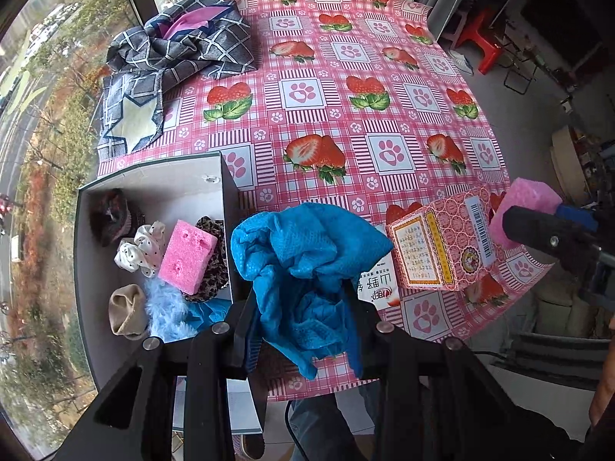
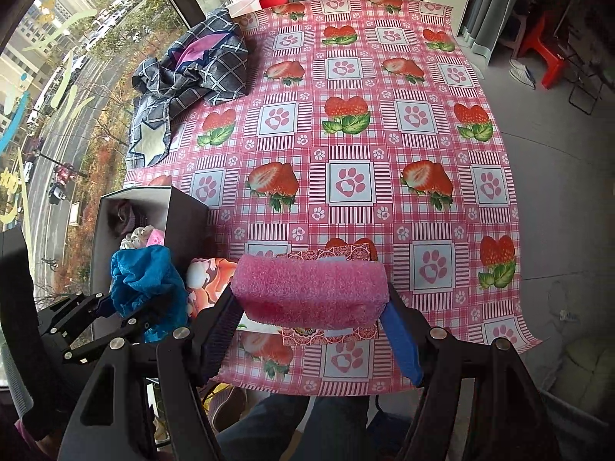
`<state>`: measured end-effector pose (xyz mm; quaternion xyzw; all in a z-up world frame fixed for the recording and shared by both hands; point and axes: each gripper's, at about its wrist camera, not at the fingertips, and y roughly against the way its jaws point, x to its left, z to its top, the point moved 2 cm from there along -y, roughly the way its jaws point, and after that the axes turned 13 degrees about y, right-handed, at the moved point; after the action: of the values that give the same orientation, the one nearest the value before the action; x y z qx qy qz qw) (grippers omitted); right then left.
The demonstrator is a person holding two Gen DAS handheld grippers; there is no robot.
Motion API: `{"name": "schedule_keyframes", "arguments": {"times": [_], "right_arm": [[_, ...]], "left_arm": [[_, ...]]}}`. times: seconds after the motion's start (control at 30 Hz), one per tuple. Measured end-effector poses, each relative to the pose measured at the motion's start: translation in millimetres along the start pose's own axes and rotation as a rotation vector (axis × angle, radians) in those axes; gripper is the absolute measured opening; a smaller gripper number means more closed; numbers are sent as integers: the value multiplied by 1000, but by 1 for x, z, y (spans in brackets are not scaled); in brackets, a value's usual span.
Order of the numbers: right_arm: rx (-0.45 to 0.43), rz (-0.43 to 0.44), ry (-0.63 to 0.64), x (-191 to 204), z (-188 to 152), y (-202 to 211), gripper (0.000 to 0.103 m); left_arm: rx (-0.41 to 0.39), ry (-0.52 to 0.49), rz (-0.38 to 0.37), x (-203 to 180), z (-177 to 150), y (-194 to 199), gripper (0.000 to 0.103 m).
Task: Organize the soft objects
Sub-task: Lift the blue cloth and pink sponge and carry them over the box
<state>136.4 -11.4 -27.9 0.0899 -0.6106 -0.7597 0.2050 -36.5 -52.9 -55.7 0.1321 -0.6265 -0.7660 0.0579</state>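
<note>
The left gripper (image 1: 303, 330) is clamped on a crumpled blue cloth (image 1: 303, 265), which bulges up between its fingers just right of the storage box (image 1: 153, 180) at the near left of the table (image 1: 346, 77). The same cloth shows in the right wrist view (image 2: 146, 280), held at the box's near corner.

The right gripper (image 2: 311, 330) squeezes a pink sponge (image 2: 311, 288) lengthwise between its two fingers, above a pink patterned carton (image 1: 442, 246) that lies near the table's near edge. In the left wrist view this sponge (image 1: 526, 207) sits just right of the carton.

Inside the box lie a second pink sponge (image 1: 188, 257), a white polka-dot scrunchie (image 1: 140, 249), a dark scrunchie (image 1: 111, 219), a leopard-print piece (image 1: 215, 261), a beige rolled item (image 1: 127, 311) that may be a sock, and pale blue fluffy fabric (image 1: 165, 307).

A flat printed packet (image 1: 378, 284) lies half hidden under the cloth and carton. At the far left of the strawberry-and-paw tablecloth, a heap of dark checked fabric (image 1: 173, 57) with a star patch rests by the window.
</note>
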Motion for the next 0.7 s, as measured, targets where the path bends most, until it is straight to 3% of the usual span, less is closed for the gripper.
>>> {"name": "schedule_keyframes", "arguments": {"times": [0.37, 0.7], "right_arm": [[-6, -6, 53, 26, -2, 5, 72], [2, 19, 192, 79, 12, -2, 72]], "left_arm": [[-34, 29, -11, 15, -4, 13, 39], [-62, 169, 10, 68, -13, 25, 39]]}}
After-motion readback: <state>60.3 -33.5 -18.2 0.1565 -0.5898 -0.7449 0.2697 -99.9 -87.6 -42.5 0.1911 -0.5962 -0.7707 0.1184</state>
